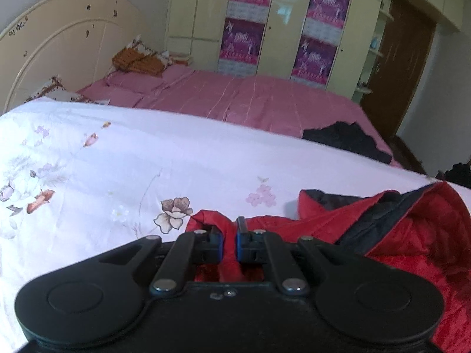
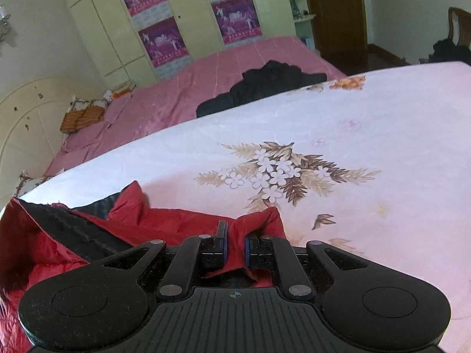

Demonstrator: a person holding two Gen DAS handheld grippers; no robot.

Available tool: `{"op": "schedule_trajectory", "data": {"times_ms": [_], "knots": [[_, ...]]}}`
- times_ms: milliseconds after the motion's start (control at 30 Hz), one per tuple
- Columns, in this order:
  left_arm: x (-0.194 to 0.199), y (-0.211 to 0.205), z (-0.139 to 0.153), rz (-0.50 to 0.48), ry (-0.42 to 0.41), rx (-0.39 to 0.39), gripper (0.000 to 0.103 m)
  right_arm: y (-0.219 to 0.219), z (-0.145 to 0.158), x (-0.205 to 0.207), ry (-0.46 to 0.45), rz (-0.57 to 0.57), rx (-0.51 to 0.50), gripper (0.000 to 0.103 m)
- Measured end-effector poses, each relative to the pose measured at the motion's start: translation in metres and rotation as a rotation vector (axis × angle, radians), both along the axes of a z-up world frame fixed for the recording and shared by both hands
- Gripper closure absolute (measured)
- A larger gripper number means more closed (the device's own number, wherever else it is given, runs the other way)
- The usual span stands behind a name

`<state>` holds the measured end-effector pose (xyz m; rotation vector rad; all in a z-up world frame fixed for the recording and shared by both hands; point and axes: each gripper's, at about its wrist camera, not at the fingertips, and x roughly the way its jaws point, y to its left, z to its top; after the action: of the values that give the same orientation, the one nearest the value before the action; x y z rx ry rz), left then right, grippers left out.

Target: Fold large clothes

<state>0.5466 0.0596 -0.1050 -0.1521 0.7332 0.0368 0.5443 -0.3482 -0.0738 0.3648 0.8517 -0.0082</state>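
A red quilted jacket [image 1: 412,235] with black lining lies on a white flowered sheet [image 1: 117,161]. My left gripper [image 1: 228,236] is shut on a fold of the jacket's red edge at its left end. In the right wrist view the jacket [image 2: 73,235] spreads to the left, and my right gripper [image 2: 235,242] is shut on a bunched red corner of it at its right end. Both grippers hold the fabric just above the sheet [image 2: 353,117].
A pink bedspread [image 1: 265,100] covers the far part of the bed, with a dark garment [image 1: 347,141] lying on it, also in the right wrist view [image 2: 265,85]. Pillows [image 1: 138,58] sit by the headboard [image 1: 59,44]. Wardrobes [image 1: 279,14] and a brown door [image 1: 397,58] stand behind.
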Motion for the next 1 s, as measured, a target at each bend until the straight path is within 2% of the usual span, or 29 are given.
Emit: {"op": "schedule_trajectory", "data": {"times_ms": [67,200,233,300,467,567,600,667,700,733,800,1000], "knots": [[0.007,0.0,-0.005,0.005,0.025,0.011,0.09,0.002,-0.004,0.006,0.012,0.004,-0.001,0.093],[0.015,0.008,-0.011,0.033,0.064,-0.016,0.087,0.0,-0.007,0.013,0.014,0.009,0.017,0.092],[0.016,0.01,-0.012,0.037,0.067,-0.025,0.086,0.0,-0.007,0.015,0.013,0.007,0.022,0.085],[0.02,0.012,-0.012,0.045,0.077,-0.042,0.085,-0.001,-0.006,0.015,0.008,-0.004,0.026,0.081],[0.024,0.013,-0.008,0.053,0.093,-0.05,0.085,-0.002,-0.005,0.017,0.013,-0.027,0.051,0.079],[0.027,0.011,-0.007,0.058,0.096,-0.054,0.084,-0.007,-0.004,0.016,0.015,-0.053,0.094,0.073],[0.028,0.011,-0.007,0.059,0.097,-0.058,0.083,-0.01,-0.003,0.016,0.016,-0.065,0.111,0.068],[0.029,0.012,-0.006,0.06,0.099,-0.068,0.082,-0.015,-0.002,0.015,0.011,-0.088,0.135,0.043],[0.03,0.012,-0.005,0.059,0.102,-0.076,0.082,-0.018,0.0,0.014,-0.003,-0.099,0.15,0.011],[0.03,0.013,-0.004,0.061,0.105,-0.088,0.081,-0.018,0.004,0.011,-0.028,-0.12,0.133,0.0],[0.031,0.016,-0.003,0.067,0.106,-0.111,0.078,-0.016,0.011,0.009,-0.05,-0.118,0.08,0.0],[0.031,0.021,0.002,0.083,0.107,-0.152,0.073,-0.018,0.024,0.003,-0.095,-0.129,0.035,0.0]]}}
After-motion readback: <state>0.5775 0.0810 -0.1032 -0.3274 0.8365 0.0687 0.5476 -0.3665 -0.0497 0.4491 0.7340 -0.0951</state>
